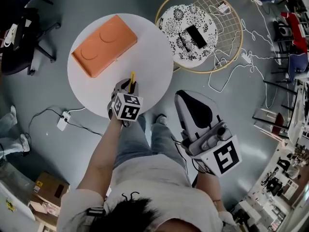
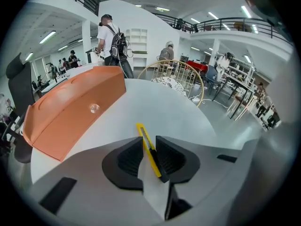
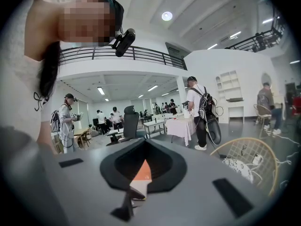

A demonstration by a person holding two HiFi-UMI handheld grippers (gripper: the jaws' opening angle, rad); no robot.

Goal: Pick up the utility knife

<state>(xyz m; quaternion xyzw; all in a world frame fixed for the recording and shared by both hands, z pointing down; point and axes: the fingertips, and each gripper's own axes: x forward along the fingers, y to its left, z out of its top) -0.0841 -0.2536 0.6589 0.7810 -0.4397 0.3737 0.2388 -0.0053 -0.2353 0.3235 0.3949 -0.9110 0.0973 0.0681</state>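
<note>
Left gripper point(image 2: 149, 147) clamped on utility knife point(image 2: 146, 142); thin yellow body held edge-on, tip poking forward over white table point(image 1: 96, 88), near its rim. Right gripper point(image 3: 143, 144) closed, empty, off table.
Risk: narrow hold, so knife may pivot or slip out during lift and drop past rim.

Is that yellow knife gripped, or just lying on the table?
Gripped: the left gripper's jaws are shut on the utility knife. Whether it is off the white table, cannot tell.

bright even ceiling light, sharp centres, fisheye bending and dark corners.
</note>
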